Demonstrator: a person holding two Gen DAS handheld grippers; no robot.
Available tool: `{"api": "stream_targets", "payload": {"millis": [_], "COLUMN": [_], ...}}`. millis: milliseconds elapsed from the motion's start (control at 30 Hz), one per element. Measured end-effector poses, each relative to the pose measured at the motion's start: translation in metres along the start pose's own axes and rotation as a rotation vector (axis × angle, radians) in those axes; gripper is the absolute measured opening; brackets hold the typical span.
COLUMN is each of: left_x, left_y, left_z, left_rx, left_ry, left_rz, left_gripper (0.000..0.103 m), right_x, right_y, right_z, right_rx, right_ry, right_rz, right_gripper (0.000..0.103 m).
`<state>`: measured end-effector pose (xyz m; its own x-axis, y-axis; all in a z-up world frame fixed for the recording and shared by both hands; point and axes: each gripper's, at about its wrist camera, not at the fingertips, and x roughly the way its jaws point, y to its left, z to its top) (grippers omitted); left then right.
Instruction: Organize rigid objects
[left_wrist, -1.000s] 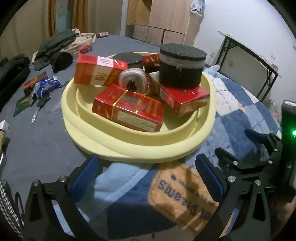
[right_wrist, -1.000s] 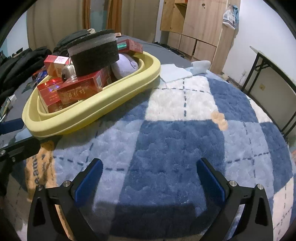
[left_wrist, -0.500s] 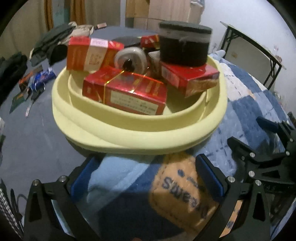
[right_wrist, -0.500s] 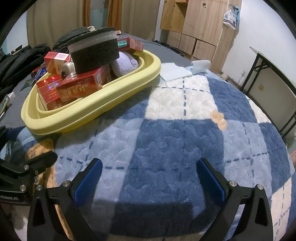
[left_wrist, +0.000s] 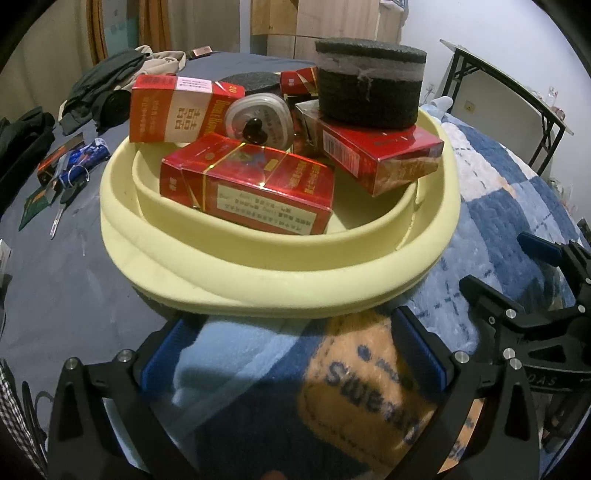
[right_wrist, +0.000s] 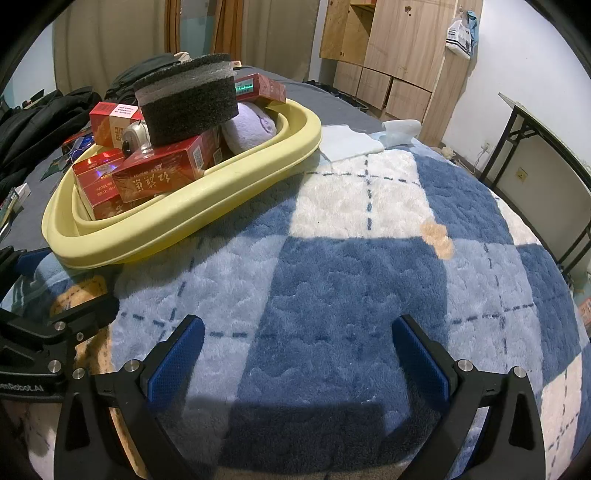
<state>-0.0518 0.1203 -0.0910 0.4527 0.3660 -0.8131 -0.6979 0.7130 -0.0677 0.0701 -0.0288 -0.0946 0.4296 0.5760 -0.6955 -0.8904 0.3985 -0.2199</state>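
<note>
A pale yellow basin (left_wrist: 280, 280) (right_wrist: 207, 206) sits on the bed, piled with several red cartons (left_wrist: 251, 188) (right_wrist: 162, 173), a black foam cylinder (left_wrist: 369, 88) (right_wrist: 188, 99), a white tape measure (left_wrist: 258, 120) and a lilac plush (right_wrist: 251, 127). My left gripper (left_wrist: 291, 354) is open, its blue pads just short of the basin's near rim. My right gripper (right_wrist: 297, 354) is open over the blue checked blanket (right_wrist: 351, 277), with nothing between its fingers. Each gripper shows at the edge of the other's view.
Keys, small packets and a blue tube (left_wrist: 77, 158) lie on the grey sheet left of the basin. Dark clothes (left_wrist: 99, 92) are heaped behind. A folding table (right_wrist: 543, 155) stands on the right, with wooden cabinets (right_wrist: 391, 55) at the back.
My left gripper has come closer to the basin and lower, so the basin fills more of its view. The right gripper has hardly moved. Both stay open.
</note>
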Motion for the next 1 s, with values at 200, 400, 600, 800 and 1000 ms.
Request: {"api": "stream_targets", "payload": {"millis": [200, 400, 600, 800, 1000], "left_x": [0.0020, 0.0002, 0.0003, 0.0003, 0.0003], "left_y": [-0.0009, -0.0056, -0.0051, -0.0051, -0.0047], "left_z": [0.0045, -0.0005, 0.0000, 0.0000, 0.0001], "left_rx": [0.017, 0.043, 0.042, 0.042, 0.042], "left_ry": [-0.004, -0.028, -0.028, -0.028, -0.028], "left_rz": [0.006, 0.009, 0.008, 0.009, 0.009], "left_gripper": [0.103, 0.103, 0.103, 0.103, 0.103], "right_x": [0.0000, 0.0000, 0.0000, -0.0001, 0.0000], "right_y": [0.0000, 0.0002, 0.0001, 0.0001, 0.0001], "right_z": [0.0000, -0.0001, -0.0001, -0.0001, -0.0001], "right_rx": [0.000, -0.001, 0.000, -0.001, 0.000], "right_ry": [0.000, 0.000, 0.000, 0.000, 0.000], "right_rz": [0.000, -0.001, 0.000, -0.001, 0.000], "right_gripper": [0.103, 0.103, 0.103, 0.103, 0.103]}}
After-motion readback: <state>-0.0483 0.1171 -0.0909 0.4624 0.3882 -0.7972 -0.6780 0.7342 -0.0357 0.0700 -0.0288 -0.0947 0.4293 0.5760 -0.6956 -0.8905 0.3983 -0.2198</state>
